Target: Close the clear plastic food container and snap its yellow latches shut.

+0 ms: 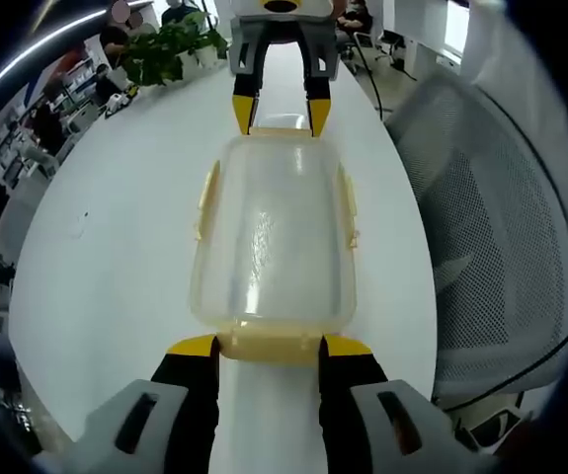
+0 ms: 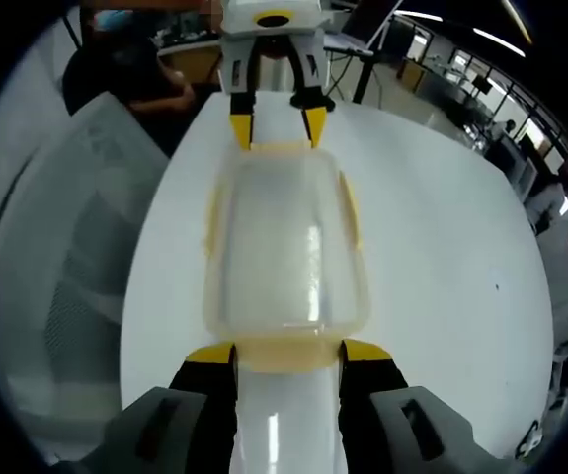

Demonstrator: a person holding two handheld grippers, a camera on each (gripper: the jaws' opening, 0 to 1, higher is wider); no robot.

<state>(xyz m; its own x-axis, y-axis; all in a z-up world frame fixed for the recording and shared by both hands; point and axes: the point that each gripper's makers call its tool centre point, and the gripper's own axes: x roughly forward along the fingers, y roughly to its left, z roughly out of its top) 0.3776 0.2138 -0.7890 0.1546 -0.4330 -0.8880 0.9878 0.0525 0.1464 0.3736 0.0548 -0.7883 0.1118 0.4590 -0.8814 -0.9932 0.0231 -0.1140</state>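
Note:
A clear plastic container [image 1: 274,237] [image 2: 284,247] with its lid on lies lengthwise on the white table [image 1: 116,257] [image 2: 442,247]. Pale yellow latches show on all sides; the long-side latches [image 1: 206,197] [image 2: 350,212] stick slightly outward. My left gripper [image 1: 270,348] is open at one short end, its yellow tips flanking the end latch [image 1: 270,346]. At the opposite short end my right gripper [image 2: 288,354] [image 1: 281,114] is open the same way around the other end latch [image 2: 285,354]. The left gripper [image 2: 277,126] appears at the top of the right gripper view.
A grey mesh office chair [image 1: 491,247] [image 2: 56,276] stands close against one long table edge. A green potted plant [image 1: 170,49] sits at the far end of the table. People sit at desks in the background.

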